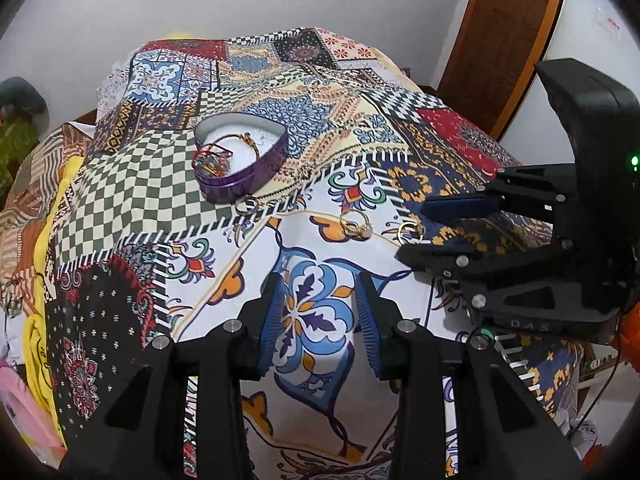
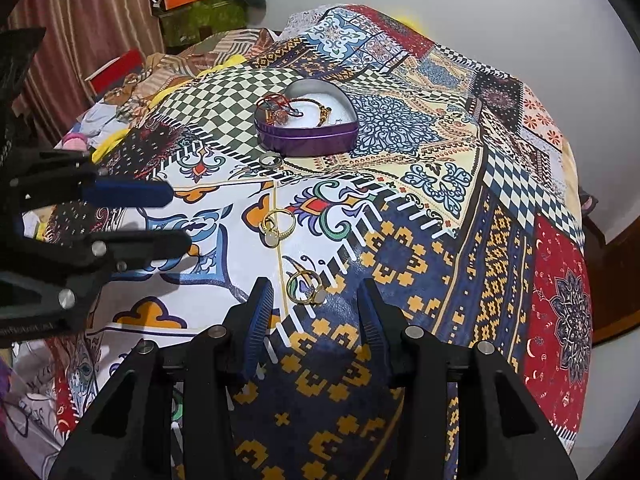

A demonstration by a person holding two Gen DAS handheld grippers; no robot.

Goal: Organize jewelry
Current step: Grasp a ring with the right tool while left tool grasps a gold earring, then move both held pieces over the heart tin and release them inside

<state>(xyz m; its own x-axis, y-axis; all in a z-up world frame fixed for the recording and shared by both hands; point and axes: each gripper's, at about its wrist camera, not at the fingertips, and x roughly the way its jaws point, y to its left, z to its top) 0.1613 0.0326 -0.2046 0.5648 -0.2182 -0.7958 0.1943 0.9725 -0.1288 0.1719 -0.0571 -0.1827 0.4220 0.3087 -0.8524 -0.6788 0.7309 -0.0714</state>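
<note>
Box: I see a purple heart-shaped tin [image 2: 308, 134], open, with bracelets [image 2: 280, 110] inside.
Silver ring [image 2: 271, 160]: flat, just beside the tin.
Gold rings: one pair [image 2: 276, 226] in the middle, one ring [image 2: 308, 288] nearest me.

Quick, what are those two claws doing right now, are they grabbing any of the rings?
Left claw: open, holding nothing, over bare patterned cloth.
Right claw: open, holding nothing; a gold ring lies on the cloth just ahead of its fingers.

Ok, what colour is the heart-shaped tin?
Purple outside, white inside; the tin shows best in the right wrist view.
</note>
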